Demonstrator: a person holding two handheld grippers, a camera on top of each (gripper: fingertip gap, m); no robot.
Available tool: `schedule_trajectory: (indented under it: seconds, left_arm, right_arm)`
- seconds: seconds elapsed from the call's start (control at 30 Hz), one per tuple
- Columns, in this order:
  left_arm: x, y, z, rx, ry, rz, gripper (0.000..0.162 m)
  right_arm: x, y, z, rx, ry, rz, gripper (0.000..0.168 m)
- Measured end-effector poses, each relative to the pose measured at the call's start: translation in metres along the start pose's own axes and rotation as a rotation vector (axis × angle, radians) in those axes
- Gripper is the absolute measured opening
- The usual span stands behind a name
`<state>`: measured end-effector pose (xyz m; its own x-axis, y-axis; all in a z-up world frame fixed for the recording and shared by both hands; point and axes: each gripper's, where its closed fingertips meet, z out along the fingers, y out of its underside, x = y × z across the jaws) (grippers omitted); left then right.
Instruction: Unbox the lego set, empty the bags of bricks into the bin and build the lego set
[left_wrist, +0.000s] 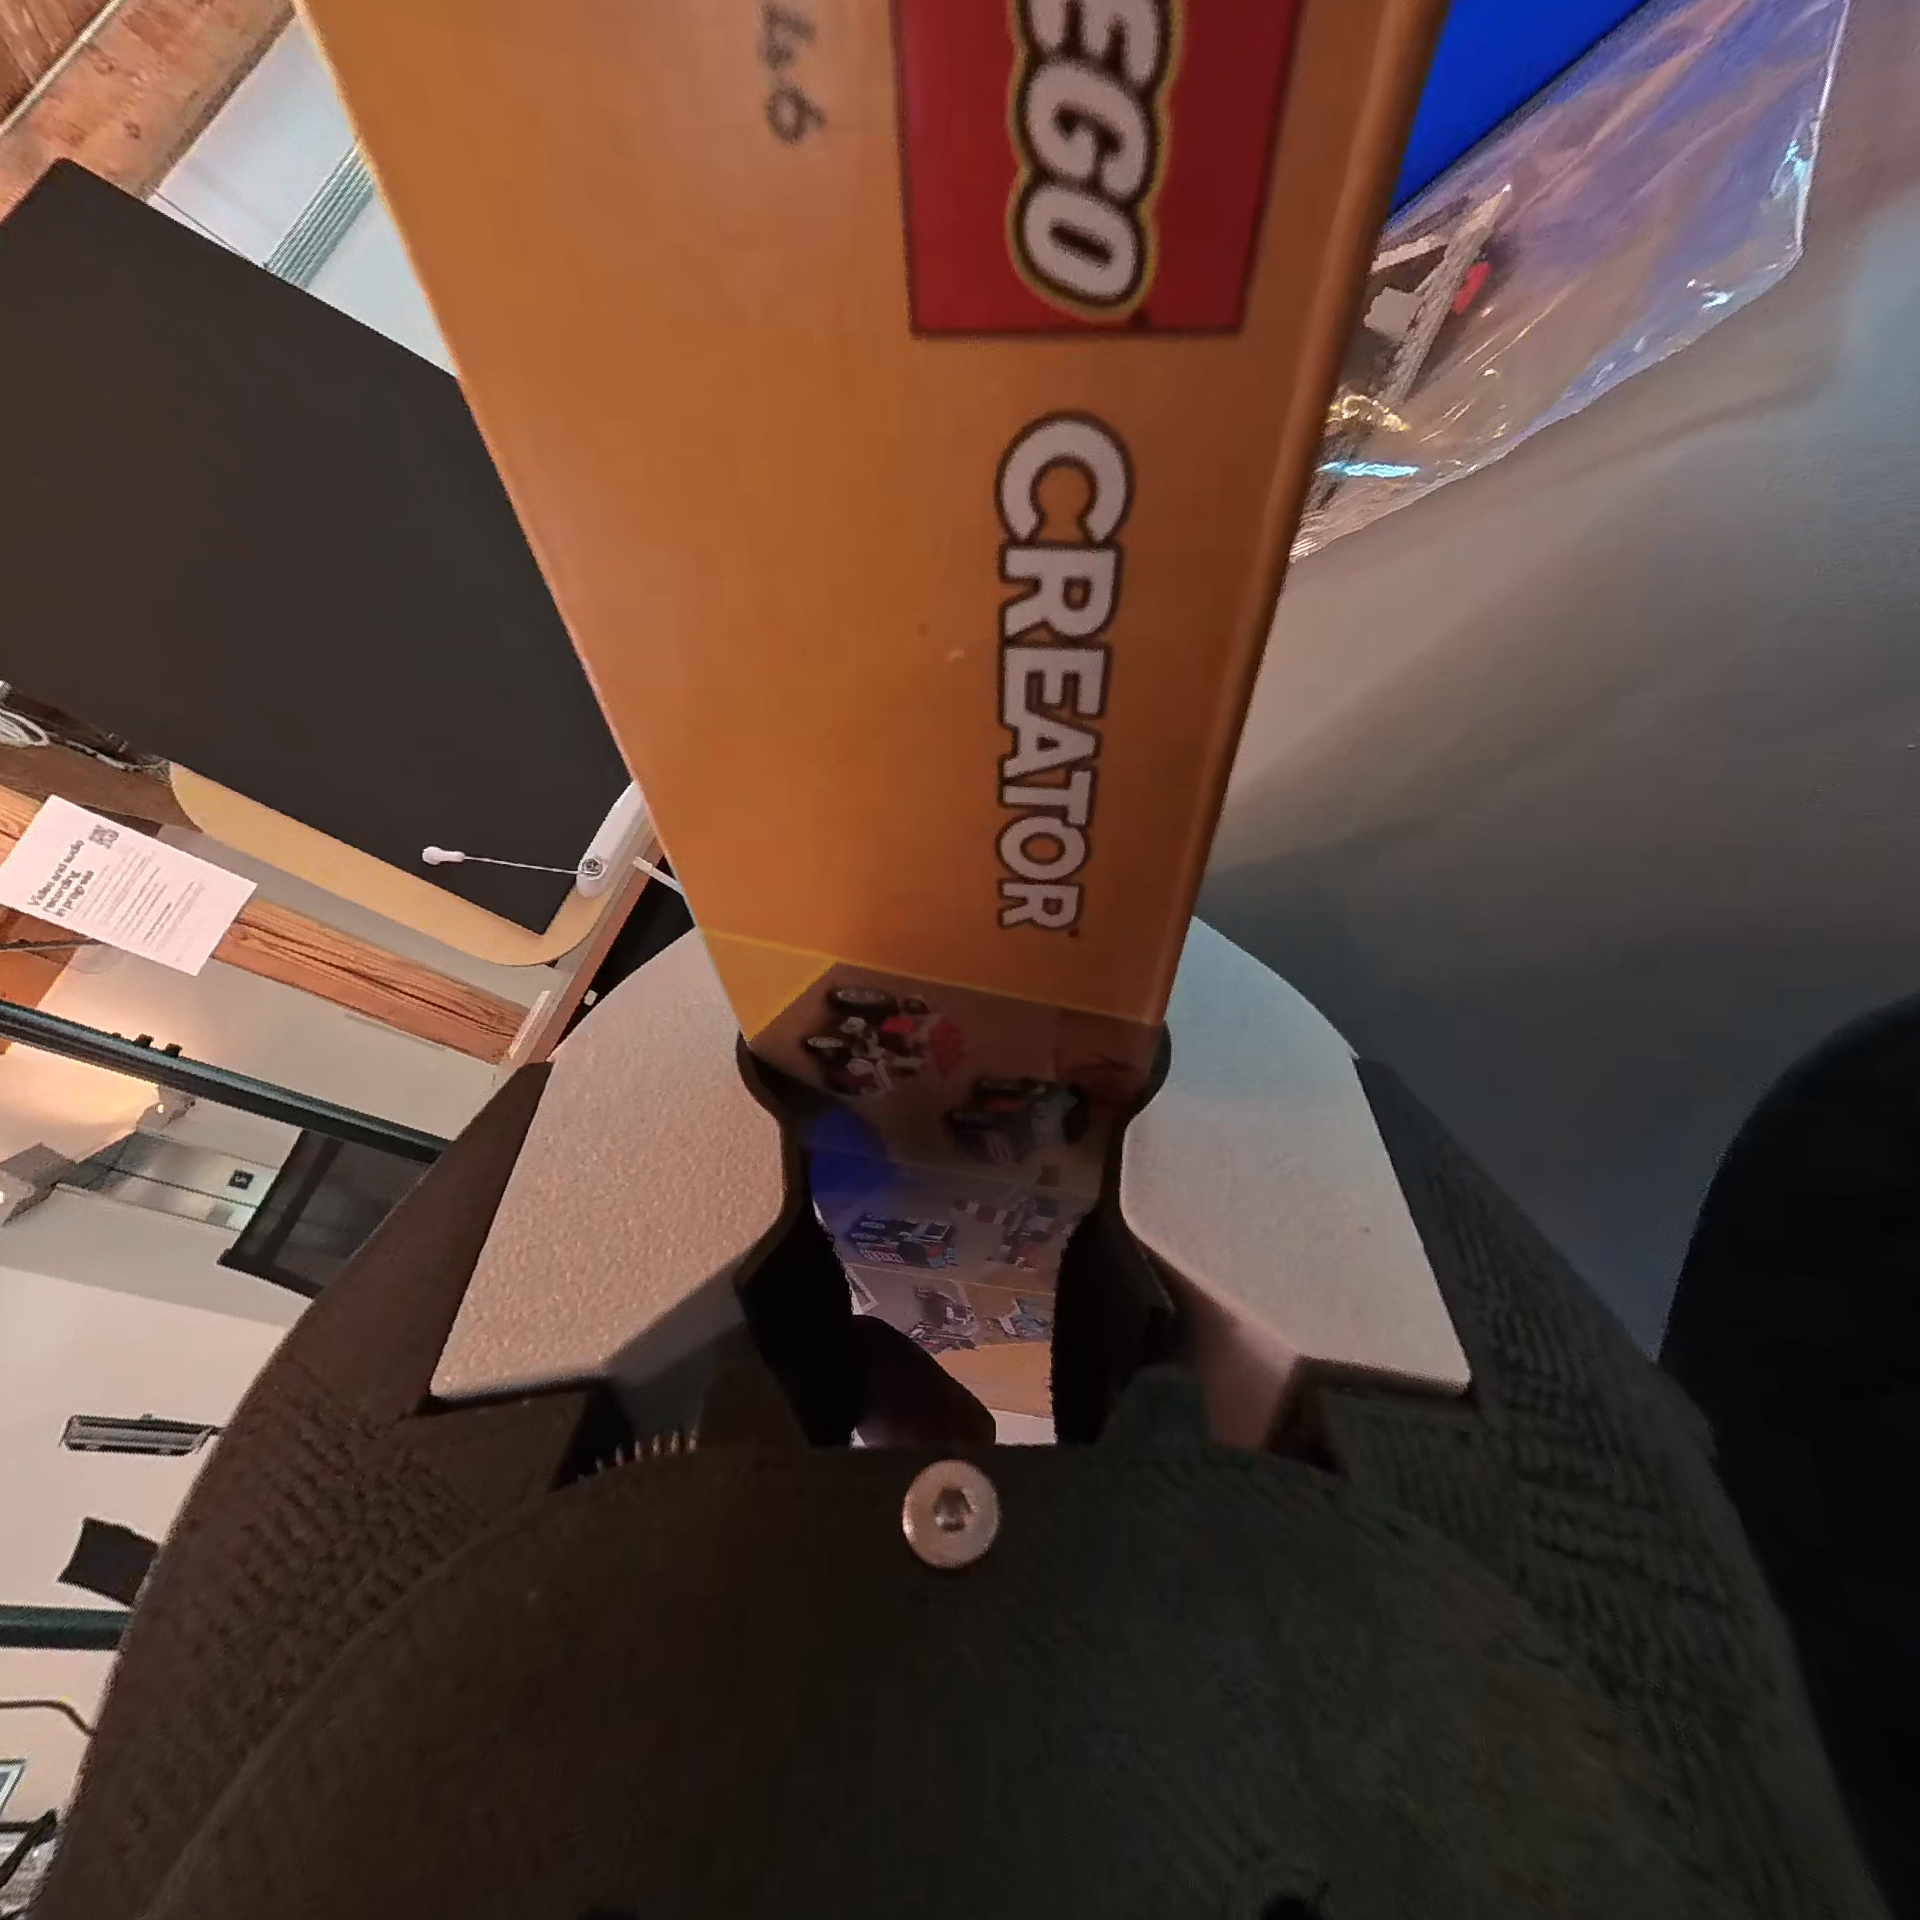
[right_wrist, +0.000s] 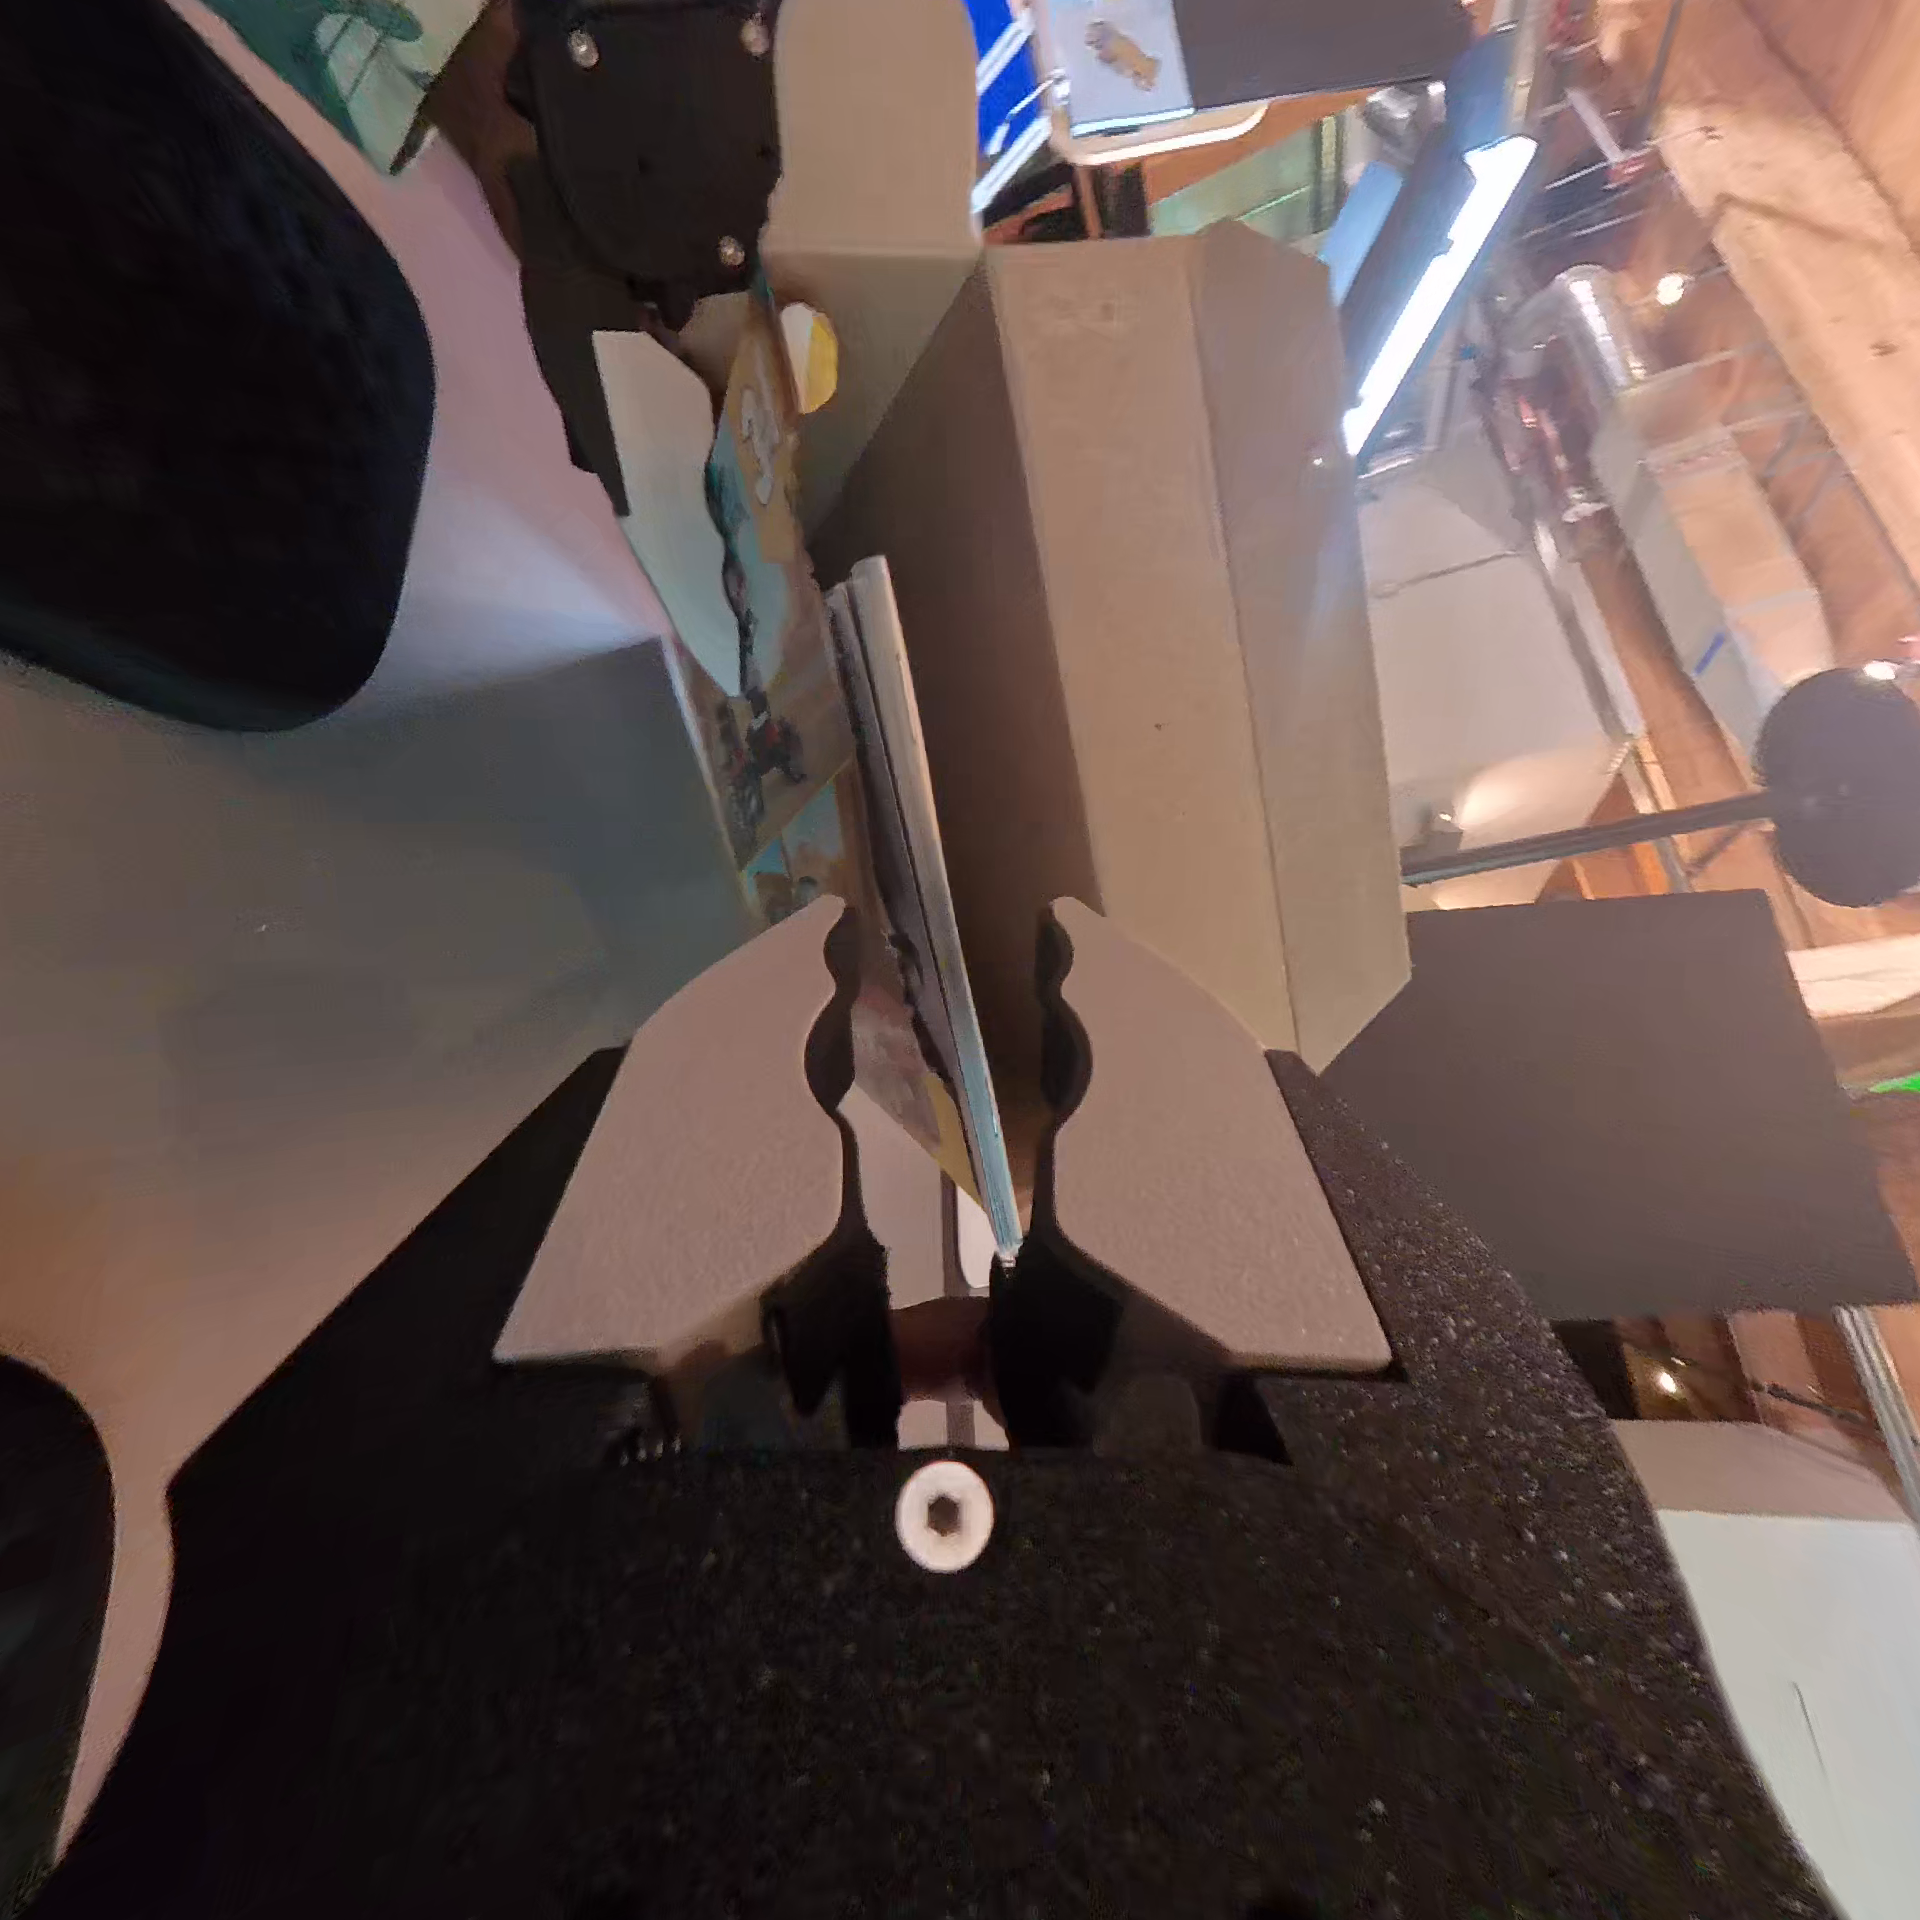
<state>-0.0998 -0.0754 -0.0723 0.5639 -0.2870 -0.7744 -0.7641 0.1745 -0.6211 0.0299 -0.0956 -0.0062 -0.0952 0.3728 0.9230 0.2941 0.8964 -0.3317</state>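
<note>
In the left wrist view, our left gripper (left_wrist: 951, 1101) has its jaws shut tight on one end of the orange lego box (left_wrist: 831, 571). The box sticks straight out from the jaws, and its long side runs up to the top of the frame. At the upper right of that frame lies a clear plastic bag (left_wrist: 1600, 312) on the grey desk (left_wrist: 1507, 727).

In the right wrist view, our right gripper (right_wrist: 940, 1039) has its jaws part way open. A thin booklet (right_wrist: 914, 883) stands between them, edge on. Its near corner touches the right jaw, but we think the jaws do not pinch it yet. The booklet's long side points away from us into the open box (right_wrist: 1122, 623), whose grey flaps spread up the middle. So the right gripper is nearest the booklet. We guess the next move is to close on it and pull it straight back out.
</note>
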Motion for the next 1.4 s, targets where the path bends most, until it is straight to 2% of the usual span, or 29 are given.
schedule_trajectory:
  seconds: [0.13, 0.17, 0.2, 0.23, 0.33, 0.47, 0.7, 1.03, 1.23, 1.4]
  left_arm:
    - [0.002, 0.000, 0.000, 0.002, 0.001, 0.014, 0.061]
    - [0.003, 0.000, 0.000, 0.003, 0.002, 0.025, 0.061]
    - [0.003, 0.000, 0.000, 0.003, 0.002, 0.031, 0.061]
    - [0.003, 0.000, 0.000, 0.000, 0.001, 0.028, 0.061]
    - [0.000, 0.002, -0.001, 0.000, -0.004, 0.000, 0.061]
    - [-0.007, 0.004, 0.000, 0.000, -0.004, -0.054, 0.061]
    - [-0.018, 0.007, 0.003, -0.017, 0.013, -0.126, 0.061]
    - [-0.047, 0.026, 0.005, -0.074, 0.014, -0.310, 0.061]
    - [-0.070, 0.047, -0.011, -0.145, -0.062, -0.444, 0.061]
    - [-0.077, 0.057, -0.024, -0.172, -0.091, -0.487, 0.060]
  right_arm:
    - [-0.005, 0.003, 0.008, -0.017, -0.112, -0.054, 0.029]
    - [-0.006, 0.004, 0.011, -0.027, -0.131, -0.075, 0.023]
    - [-0.009, 0.005, 0.013, -0.035, -0.164, -0.101, 0.007]
    - [-0.010, 0.005, 0.013, -0.041, -0.188, -0.121, 0.004]
    - [-0.008, 0.004, 0.010, -0.061, -0.205, -0.145, 0.002]
    - [0.007, 0.000, -0.006, -0.057, -0.140, -0.148, 0.002]
    - [0.056, -0.003, -0.049, -0.016, -0.002, 0.016, 0.002]
    - [0.156, 0.018, -0.095, -0.008, 0.141, 0.314, 0.002]
    - [0.183, 0.033, -0.100, -0.064, 0.146, 0.367, 0.002]
    - [0.169, 0.045, -0.079, -0.088, 0.017, 0.400, 0.003]
